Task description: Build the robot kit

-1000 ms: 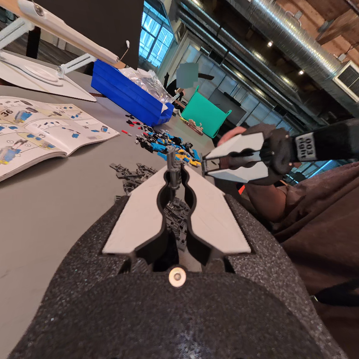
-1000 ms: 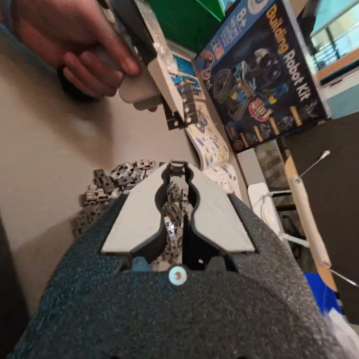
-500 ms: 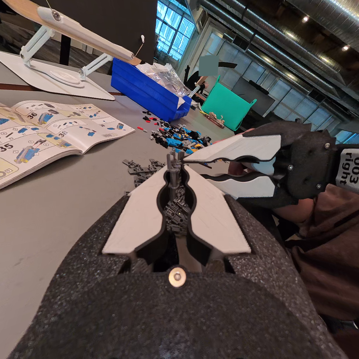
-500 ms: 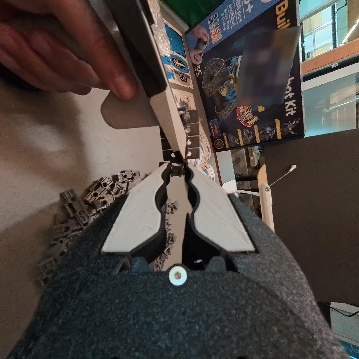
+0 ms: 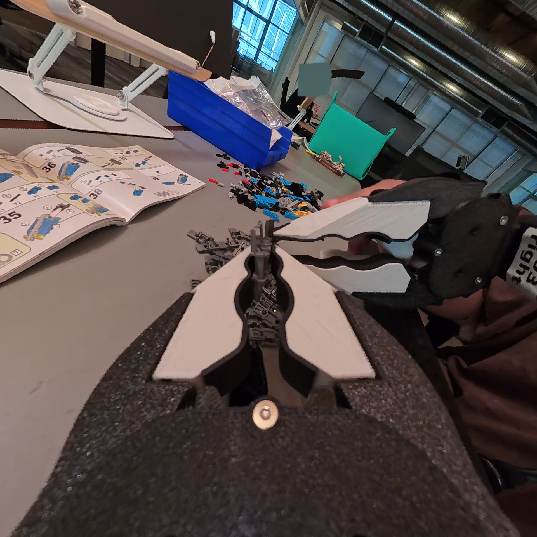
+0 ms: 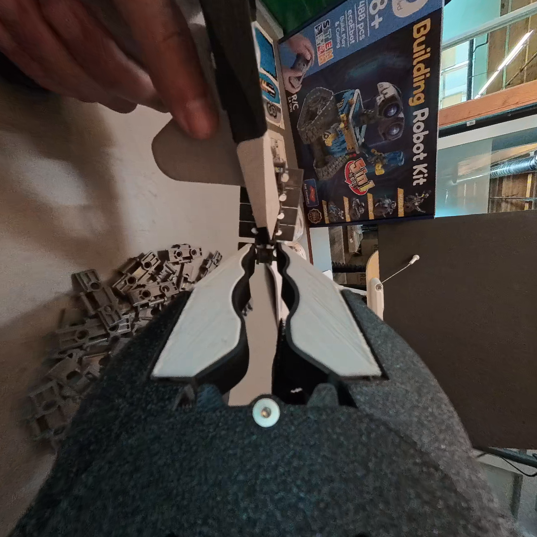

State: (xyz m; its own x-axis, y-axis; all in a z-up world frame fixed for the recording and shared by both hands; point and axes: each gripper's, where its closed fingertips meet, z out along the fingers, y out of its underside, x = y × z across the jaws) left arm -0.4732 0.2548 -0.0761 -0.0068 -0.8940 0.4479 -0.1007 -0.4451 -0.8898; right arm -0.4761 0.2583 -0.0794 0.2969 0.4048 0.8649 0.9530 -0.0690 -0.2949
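Left gripper [image 5: 263,247] fingers pinch a chain of grey track links [image 5: 259,255], held above the tabletop [image 5: 87,305]. Right gripper [image 6: 264,252] fingers pinch a single dark link [image 6: 263,256] at the chain's end. Left view alone shows open booklet [image 5: 87,186], blue bin [image 5: 220,122]; right view alone shows kit box [image 6: 369,110]. Loose links pile [image 6: 110,293] sits below
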